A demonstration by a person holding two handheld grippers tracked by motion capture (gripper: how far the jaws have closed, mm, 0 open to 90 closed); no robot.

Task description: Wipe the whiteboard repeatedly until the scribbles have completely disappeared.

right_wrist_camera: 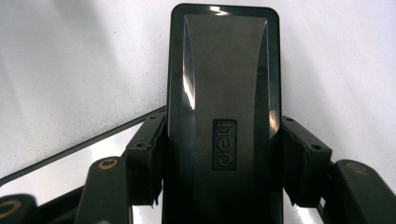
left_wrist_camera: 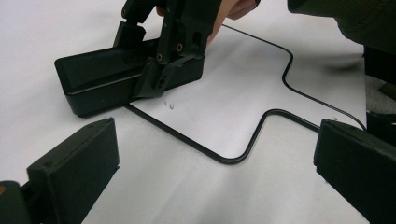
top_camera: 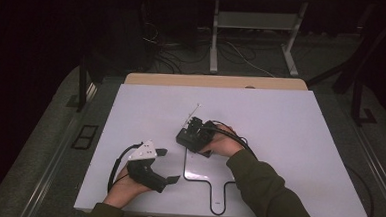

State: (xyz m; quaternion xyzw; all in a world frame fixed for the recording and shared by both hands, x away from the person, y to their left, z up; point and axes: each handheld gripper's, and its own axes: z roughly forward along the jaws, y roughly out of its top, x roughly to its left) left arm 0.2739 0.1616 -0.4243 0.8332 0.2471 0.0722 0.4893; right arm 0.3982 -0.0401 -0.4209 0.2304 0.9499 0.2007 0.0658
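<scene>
Two hand-held grippers are at work on a white worktop (top_camera: pixel 289 143), and I am steering them from afar. The right hand-held gripper (top_camera: pixel 192 133), near the centre of the high view, has its jaws clamped on the long sides of a black rectangular box (right_wrist_camera: pixel 224 107) stamped "deli"; from its shape I take it for a whiteboard eraser, though I cannot be sure. The box lies flat on the worktop, resting over the upper left corner of a thin black outline (left_wrist_camera: pixel 261 126) drawn there, at about 11 o'clock of that shape. The left hand-held gripper (top_camera: pixel 170 165) sits at 8 o'clock from the box, well apart from it, jaws spread wide and holding nothing.

I judge the grasp done and the box ready to be slid or lifted. Where it should end up the pictures do not tell; the outline seems a likely target, and it is not yet placed squarely within it.
</scene>
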